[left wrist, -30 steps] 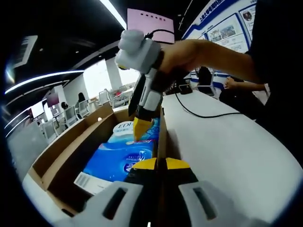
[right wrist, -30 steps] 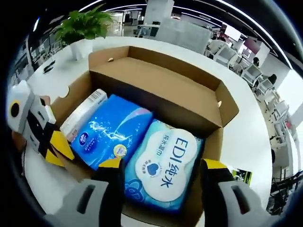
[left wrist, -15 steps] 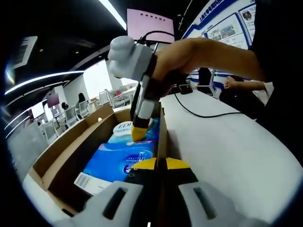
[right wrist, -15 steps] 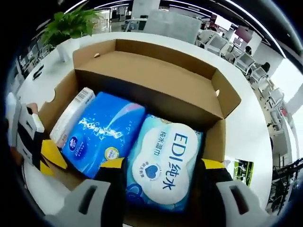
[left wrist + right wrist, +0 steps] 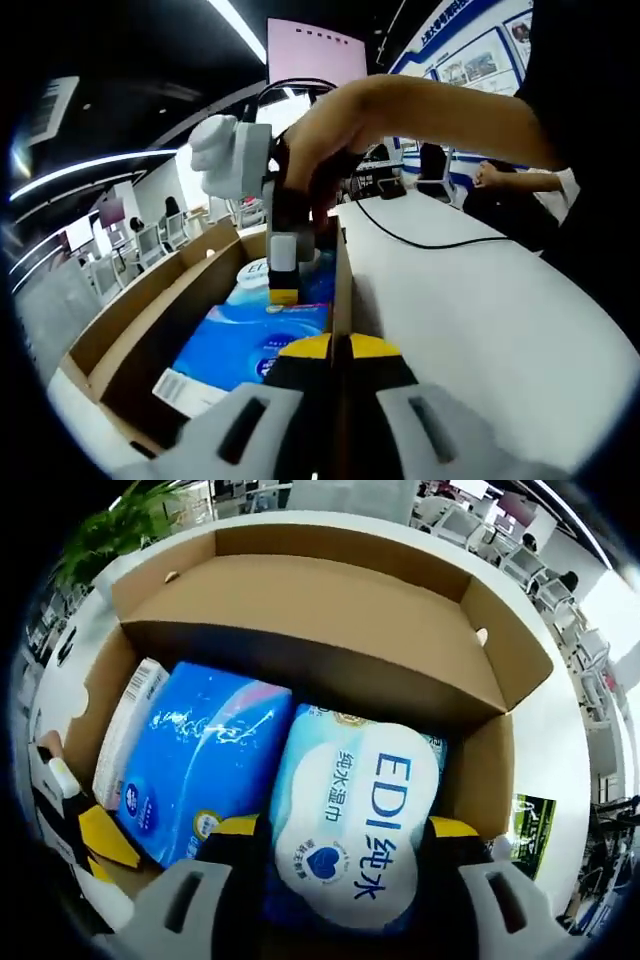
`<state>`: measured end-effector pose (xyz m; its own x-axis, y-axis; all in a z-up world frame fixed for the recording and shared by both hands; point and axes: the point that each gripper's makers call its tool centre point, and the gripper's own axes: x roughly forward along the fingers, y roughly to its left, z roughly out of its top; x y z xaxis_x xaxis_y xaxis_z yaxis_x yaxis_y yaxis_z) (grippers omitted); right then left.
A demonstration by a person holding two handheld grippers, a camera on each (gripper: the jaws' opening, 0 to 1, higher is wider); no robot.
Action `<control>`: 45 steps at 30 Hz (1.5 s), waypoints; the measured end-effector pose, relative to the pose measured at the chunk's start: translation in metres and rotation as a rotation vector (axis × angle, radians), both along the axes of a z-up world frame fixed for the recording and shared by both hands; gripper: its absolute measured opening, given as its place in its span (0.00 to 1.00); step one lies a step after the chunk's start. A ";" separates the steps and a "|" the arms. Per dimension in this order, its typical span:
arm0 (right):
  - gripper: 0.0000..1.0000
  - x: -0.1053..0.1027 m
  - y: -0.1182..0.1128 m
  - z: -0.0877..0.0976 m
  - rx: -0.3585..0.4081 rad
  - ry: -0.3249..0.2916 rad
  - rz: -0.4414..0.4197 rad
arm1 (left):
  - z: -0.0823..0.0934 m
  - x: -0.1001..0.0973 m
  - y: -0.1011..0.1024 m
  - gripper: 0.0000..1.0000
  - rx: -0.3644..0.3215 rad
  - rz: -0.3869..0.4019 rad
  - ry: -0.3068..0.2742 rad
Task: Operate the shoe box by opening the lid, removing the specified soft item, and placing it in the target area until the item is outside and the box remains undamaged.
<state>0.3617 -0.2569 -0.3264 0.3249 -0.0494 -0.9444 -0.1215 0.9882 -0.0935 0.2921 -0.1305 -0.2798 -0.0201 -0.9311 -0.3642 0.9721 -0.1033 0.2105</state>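
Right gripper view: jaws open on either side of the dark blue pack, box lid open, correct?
Not quite. In the right gripper view the open jaws of the right gripper straddle the pale EDI wipes pack; the dark blue pack lies beside it. The box lid is open.

We hold our left gripper (image 5: 334,346) low, its yellow-tipped jaws pressed together. Our right gripper (image 5: 343,830) points steeply downward with jaws spread wide, gripped from above by our hand (image 5: 335,130), forearm extended.
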 end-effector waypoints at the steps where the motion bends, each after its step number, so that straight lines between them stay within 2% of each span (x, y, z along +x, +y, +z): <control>1: 0.65 0.000 0.000 -0.001 0.005 0.008 0.000 | 0.000 0.000 0.000 0.04 0.000 0.000 0.000; 7: 0.66 -0.001 0.000 -0.008 0.033 0.080 -0.033 | 0.000 0.000 -0.001 0.04 0.000 0.000 0.000; 10: 0.69 0.006 -0.002 -0.020 0.039 0.056 -0.101 | 0.000 -0.001 -0.001 0.04 0.000 0.001 -0.001; 13: 0.70 0.007 -0.002 -0.023 0.034 0.082 -0.104 | 0.000 -0.001 -0.001 0.04 -0.001 0.000 -0.001; 20: 0.71 0.007 0.001 -0.022 0.069 0.076 -0.075 | 0.000 -0.001 -0.002 0.04 -0.001 0.003 -0.005; 23: 0.71 0.012 0.004 -0.022 0.073 0.047 -0.036 | 0.000 0.001 -0.002 0.03 -0.001 0.010 -0.011; 25: 0.71 0.016 0.006 -0.021 0.090 0.002 -0.005 | 0.000 0.001 -0.003 0.03 0.001 0.014 -0.009; 27: 0.71 0.013 0.010 -0.019 0.100 -0.016 0.017 | 0.000 0.000 -0.003 0.03 0.002 0.014 -0.008; 29: 0.71 0.015 0.009 -0.018 0.100 -0.029 -0.015 | 0.000 0.000 -0.003 0.03 0.002 0.015 -0.009; 31: 0.71 0.010 0.007 -0.019 0.052 0.005 -0.066 | 0.000 0.000 -0.002 0.03 0.003 0.014 -0.002; 33: 0.71 0.010 0.007 -0.020 0.035 0.014 -0.095 | 0.000 0.001 -0.001 0.03 0.003 0.014 -0.002; 37: 0.71 0.012 0.006 -0.021 0.062 0.034 -0.074 | 0.000 0.000 -0.002 0.03 0.002 0.015 -0.003; 40: 0.72 0.014 0.005 -0.022 0.070 0.082 -0.015 | 0.000 0.000 -0.002 0.03 0.003 0.014 -0.002; 45: 0.73 0.012 0.005 -0.025 0.067 0.136 -0.011 | 0.000 0.000 -0.002 0.03 0.002 0.014 -0.003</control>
